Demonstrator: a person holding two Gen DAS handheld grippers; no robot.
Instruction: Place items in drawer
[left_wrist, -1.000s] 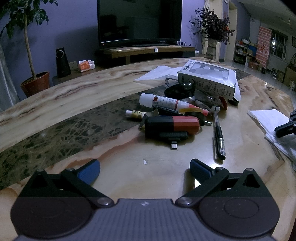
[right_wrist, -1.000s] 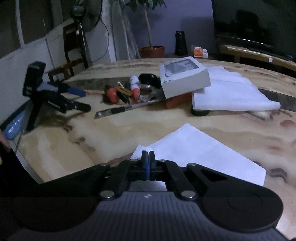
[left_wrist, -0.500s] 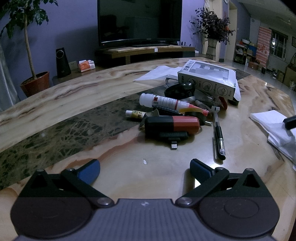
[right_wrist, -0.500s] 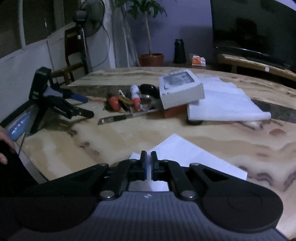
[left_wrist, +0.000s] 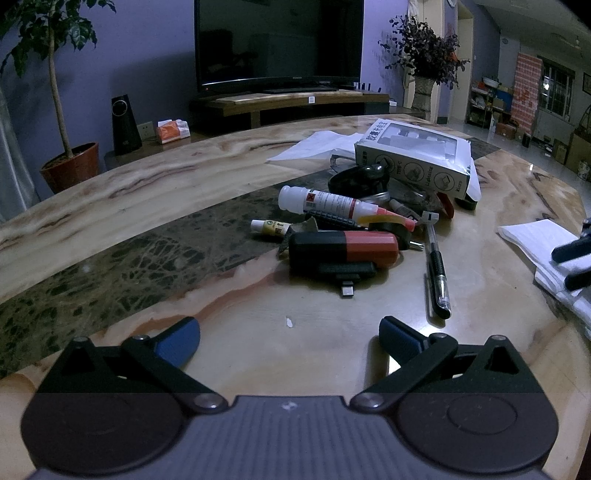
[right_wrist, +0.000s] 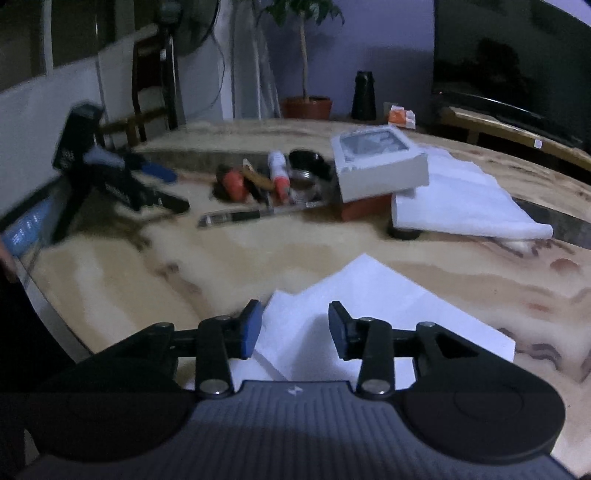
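Note:
A heap of small items lies mid-table: a black-and-red box (left_wrist: 341, 251), a white glue bottle (left_wrist: 321, 201), a black pen (left_wrist: 436, 269) and a white carton (left_wrist: 417, 158). My left gripper (left_wrist: 290, 334) rests low on the table in front of the heap, open and empty. In the right wrist view the same heap (right_wrist: 266, 181) and carton (right_wrist: 376, 166) lie farther off. My right gripper (right_wrist: 295, 328) is open over white paper sheets (right_wrist: 369, 306), holding nothing. No drawer shows in either view.
A folded white cloth (right_wrist: 461, 199) lies beside the carton. The marble table's near edge (right_wrist: 44, 295) curves at the left. The left gripper (right_wrist: 110, 177) appears there, blurred. A TV (left_wrist: 277, 40), a potted plant (left_wrist: 66, 162) and a speaker (left_wrist: 125, 125) stand beyond the table.
My right gripper has opened from shut and moved closer over the paper sheets. The left gripper has stayed still and open.

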